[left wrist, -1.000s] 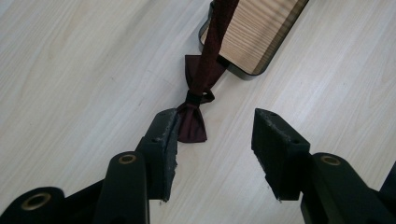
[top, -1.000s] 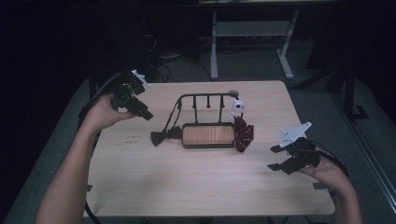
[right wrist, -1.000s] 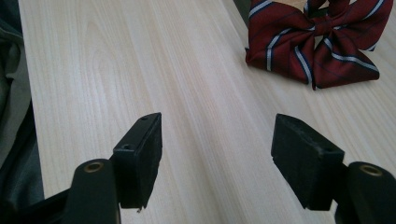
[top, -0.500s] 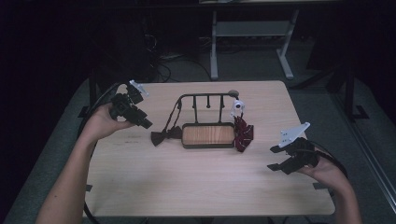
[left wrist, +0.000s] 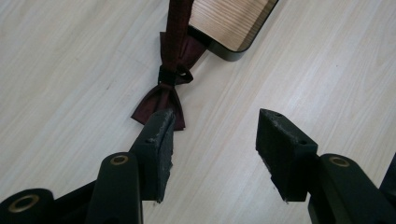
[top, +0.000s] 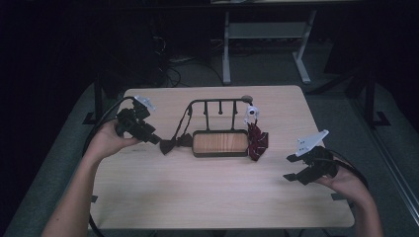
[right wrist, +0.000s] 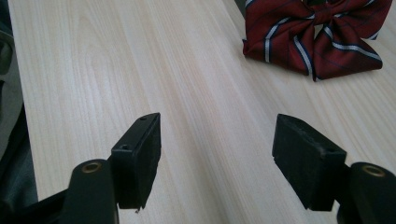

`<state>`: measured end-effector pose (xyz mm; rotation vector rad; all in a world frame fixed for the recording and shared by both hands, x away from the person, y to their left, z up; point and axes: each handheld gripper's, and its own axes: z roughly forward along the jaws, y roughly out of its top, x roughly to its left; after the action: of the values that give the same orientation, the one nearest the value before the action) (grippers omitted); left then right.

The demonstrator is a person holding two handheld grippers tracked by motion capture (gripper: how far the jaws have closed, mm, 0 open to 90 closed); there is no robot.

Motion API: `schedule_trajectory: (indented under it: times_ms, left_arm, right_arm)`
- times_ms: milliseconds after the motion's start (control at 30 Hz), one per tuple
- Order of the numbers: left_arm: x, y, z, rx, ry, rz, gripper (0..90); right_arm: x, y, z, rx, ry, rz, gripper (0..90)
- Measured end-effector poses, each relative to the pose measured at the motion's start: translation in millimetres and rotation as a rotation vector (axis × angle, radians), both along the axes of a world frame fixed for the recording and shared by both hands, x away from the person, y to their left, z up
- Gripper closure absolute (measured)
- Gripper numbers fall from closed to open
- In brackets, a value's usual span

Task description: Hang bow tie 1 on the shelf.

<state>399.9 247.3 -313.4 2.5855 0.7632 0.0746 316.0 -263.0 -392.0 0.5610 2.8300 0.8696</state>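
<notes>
Both jaws spread, the left gripper [left wrist: 212, 140] hovers just beside the dark bow tie [left wrist: 163, 91], the right gripper [right wrist: 217, 154] near the tabletop's [top: 212, 192] right edge.

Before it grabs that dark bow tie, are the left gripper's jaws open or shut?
Open. In the left gripper view, bare table shows between the left gripper's jaws, with the dark bow tie just beyond, not yet clamped.

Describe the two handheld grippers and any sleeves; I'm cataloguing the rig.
Both are black, two-jawed tools. The left gripper and right gripper each carry a pale grey three-cornered plate on top and trail a black cable. In the gripper views, the jaws end in blocky, scuffed black pads with brass-coloured pivot rivets. The forearms are bare; no sleeves show.
</notes>
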Motion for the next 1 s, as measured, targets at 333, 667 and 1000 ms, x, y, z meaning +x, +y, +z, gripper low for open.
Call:
schedule_trajectory:
  times_ms: [333, 667, 1000]
  left_arm:
    - [-10.7, 5.6, -10.0, -0.002, -0.010, 0.010, 43.7]
    - [-21.0, 11.5, -16.7, -0.011, -0.021, 0.018, 42.0]
    - [-30.0, 14.4, -26.0, -0.019, -0.029, 0.018, 40.3]
  right_arm:
    - [-1.2, -1.2, 0.4, 0.003, 0.002, -0.010, 31.9]
    - [-1.7, -2.6, 0.5, 0.005, 0.004, -0.014, 31.8]
    - [-2.7, -4.7, -0.3, 0.005, 0.004, -0.020, 31.8]
